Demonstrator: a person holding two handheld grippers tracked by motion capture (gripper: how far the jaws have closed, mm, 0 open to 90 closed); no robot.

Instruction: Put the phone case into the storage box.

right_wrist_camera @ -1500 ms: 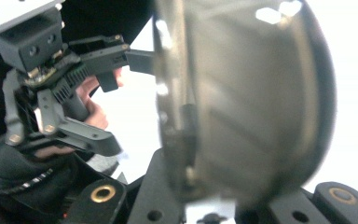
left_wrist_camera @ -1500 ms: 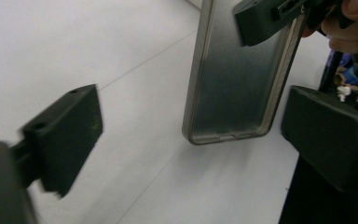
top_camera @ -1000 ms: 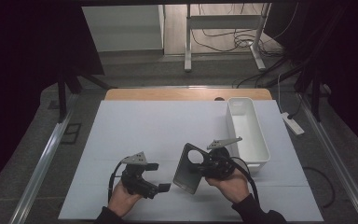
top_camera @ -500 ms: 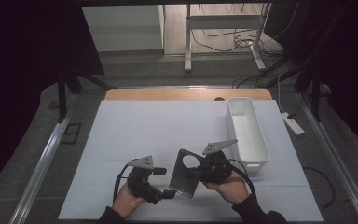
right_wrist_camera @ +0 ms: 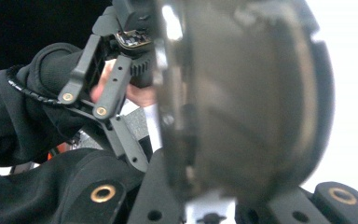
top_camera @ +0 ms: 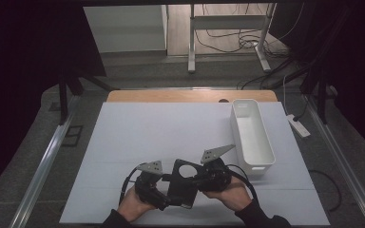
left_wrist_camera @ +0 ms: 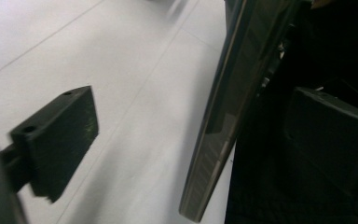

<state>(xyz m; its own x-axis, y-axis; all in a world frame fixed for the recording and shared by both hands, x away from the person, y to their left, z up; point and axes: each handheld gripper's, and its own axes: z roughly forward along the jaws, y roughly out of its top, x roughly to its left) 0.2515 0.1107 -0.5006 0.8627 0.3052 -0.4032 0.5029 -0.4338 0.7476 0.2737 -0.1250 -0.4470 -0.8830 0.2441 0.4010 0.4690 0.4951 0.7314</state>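
Note:
A flat dark plate (top_camera: 183,183) with a round hole near its top sits between both hands, low over the white mat (top_camera: 161,133). My right gripper (top_camera: 196,179) is shut on the plate's right side; in the right gripper view the plate (right_wrist_camera: 242,102) rises blurred from my right gripper (right_wrist_camera: 205,205). My left gripper (top_camera: 171,191) straddles the plate's left edge. In the left gripper view that edge (left_wrist_camera: 223,121) stands between the pads (left_wrist_camera: 60,135), with a gap on the left side. The left jaws have just been closing on it.
A long white bin (top_camera: 252,135), nothing visible in it, stands at the mat's right side. A wooden table edge (top_camera: 190,96) runs behind the mat. Metal rails flank the table, and a power strip (top_camera: 298,126) lies on the floor to the right.
The plate has come down and left, from more upright in the right gripper to lying between the two grippers. The left gripper's jaws now straddle its edge.

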